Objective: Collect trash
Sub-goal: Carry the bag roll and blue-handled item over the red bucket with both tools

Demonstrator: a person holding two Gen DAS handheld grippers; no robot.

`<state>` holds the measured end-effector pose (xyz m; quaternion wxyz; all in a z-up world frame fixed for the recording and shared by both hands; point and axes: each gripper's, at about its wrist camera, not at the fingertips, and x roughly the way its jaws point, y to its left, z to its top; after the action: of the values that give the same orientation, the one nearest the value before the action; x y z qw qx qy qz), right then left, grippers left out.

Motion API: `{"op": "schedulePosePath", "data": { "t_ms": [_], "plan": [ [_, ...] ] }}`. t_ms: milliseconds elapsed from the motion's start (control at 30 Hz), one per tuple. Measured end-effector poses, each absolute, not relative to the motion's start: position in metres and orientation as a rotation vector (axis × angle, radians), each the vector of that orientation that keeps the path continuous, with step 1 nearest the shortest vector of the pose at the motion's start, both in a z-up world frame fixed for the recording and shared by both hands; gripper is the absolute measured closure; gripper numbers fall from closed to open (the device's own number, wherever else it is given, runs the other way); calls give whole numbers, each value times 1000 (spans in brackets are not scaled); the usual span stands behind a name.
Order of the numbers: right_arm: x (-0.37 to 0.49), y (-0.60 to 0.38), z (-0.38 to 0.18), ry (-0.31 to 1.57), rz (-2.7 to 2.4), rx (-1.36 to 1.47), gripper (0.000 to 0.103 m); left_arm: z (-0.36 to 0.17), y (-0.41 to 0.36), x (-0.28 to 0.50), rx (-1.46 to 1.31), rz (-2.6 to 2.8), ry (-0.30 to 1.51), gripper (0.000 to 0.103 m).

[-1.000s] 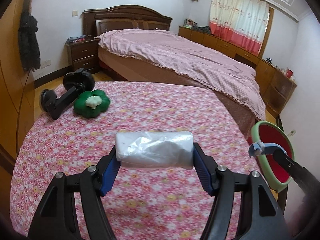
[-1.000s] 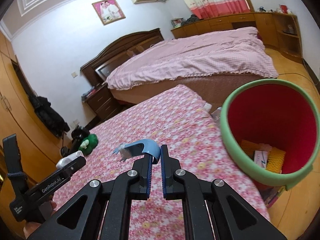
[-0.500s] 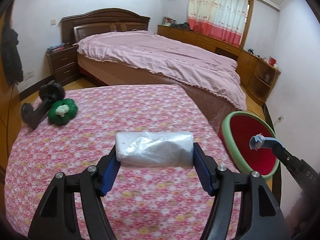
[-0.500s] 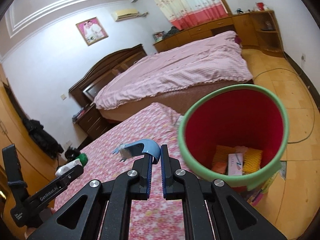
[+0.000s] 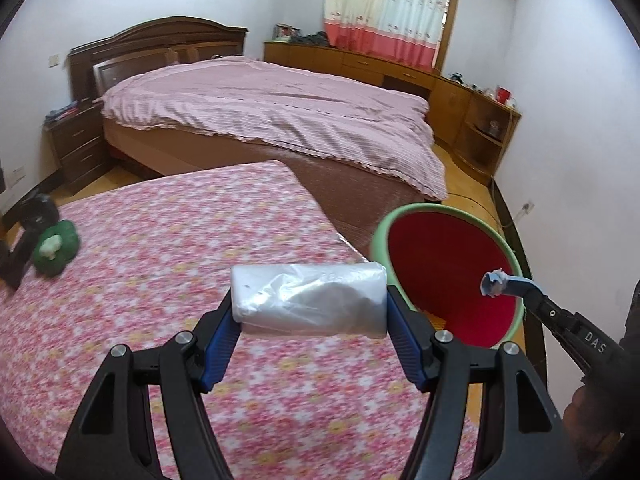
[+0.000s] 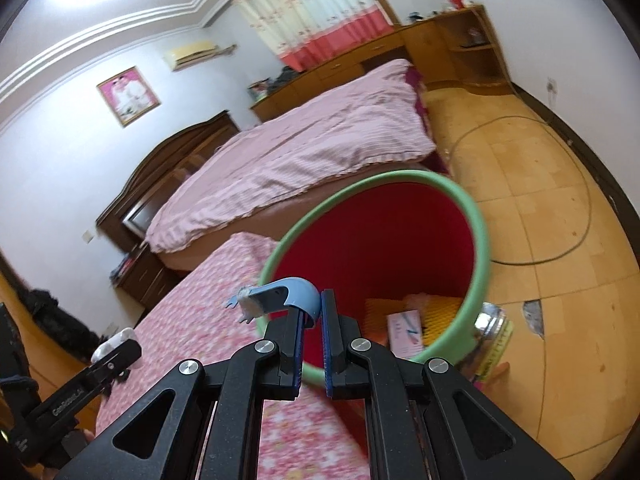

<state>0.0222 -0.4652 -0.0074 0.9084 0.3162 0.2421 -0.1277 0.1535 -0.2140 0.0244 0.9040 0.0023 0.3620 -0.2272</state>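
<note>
Left gripper [image 5: 310, 326]: blue pads clamped on the two ends of a white plastic-wrapped packet [image 5: 309, 300], grip unchanged from a second ago. Right gripper [image 6: 316, 330]: jaws together, pinching a curved blue plastic scrap [image 6: 280, 298] with a torn white end.

Change: a second ago the red bin [image 5: 448, 276] with its green rim sat at the far 3 o'clock edge of the left view, and the packet hung over the floral cloth [image 5: 160, 280]. Now the bin fills 2 to 3 o'clock, its rim just beside the packet's right end. In the right view the scrap now overlaps the rim at 12 o'clock of the jaws; yellow and pink waste lies inside.

Reading: both carries near the drop point; the scrap looks closer to release. Green toy [image 5: 54, 246] remains at 9 o'clock.
</note>
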Motion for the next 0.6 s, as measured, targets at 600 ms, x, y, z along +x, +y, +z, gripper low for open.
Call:
{"op": "schedulePosePath", "data": {
  "t_ms": [600],
  "plan": [
    [30, -500, -36, 549, -325, 684, 93, 4, -278, 169, 58, -589, 784, 34]
  ]
}}
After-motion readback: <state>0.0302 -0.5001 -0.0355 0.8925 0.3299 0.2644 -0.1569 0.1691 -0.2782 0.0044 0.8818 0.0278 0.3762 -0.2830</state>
